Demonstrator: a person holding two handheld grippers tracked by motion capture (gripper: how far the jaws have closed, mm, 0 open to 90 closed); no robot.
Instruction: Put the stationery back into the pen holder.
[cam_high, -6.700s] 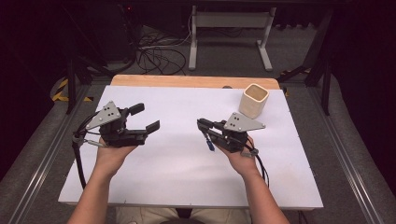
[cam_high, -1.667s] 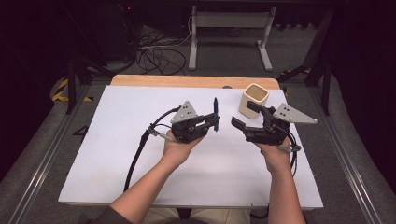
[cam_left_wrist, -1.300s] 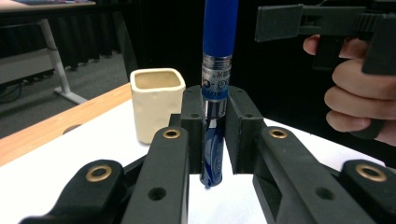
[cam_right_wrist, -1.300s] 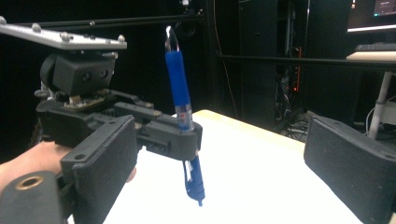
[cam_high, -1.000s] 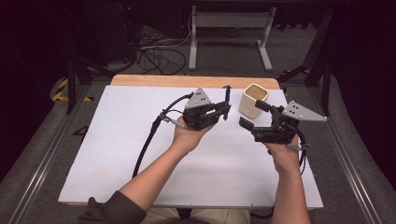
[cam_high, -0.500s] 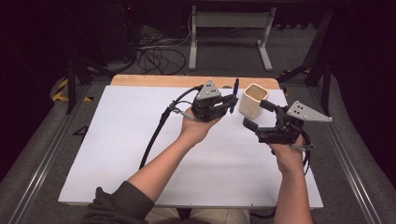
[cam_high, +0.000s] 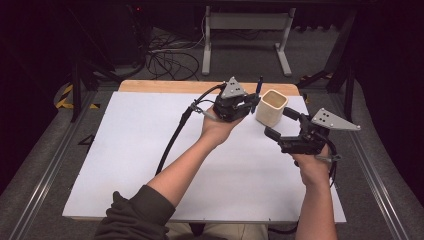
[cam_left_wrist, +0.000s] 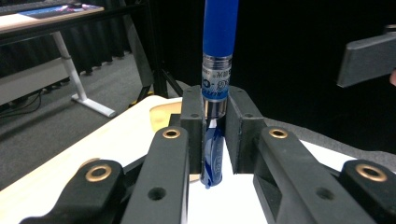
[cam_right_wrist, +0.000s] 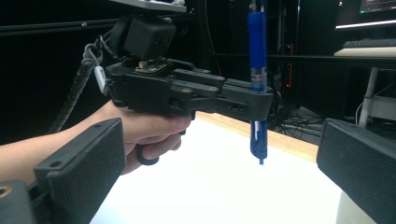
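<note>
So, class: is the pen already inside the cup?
No, the pen is upright in the left gripper, beside the cup.

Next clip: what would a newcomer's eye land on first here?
First, the blue pen, held upright and clamped in the left tool near the table's far edge, its tip pointing down above the white table. Right beside it stands the cream cup, open at the top. The right tool waits just right of the cup, its jaws wide open with nothing between them.
</note>
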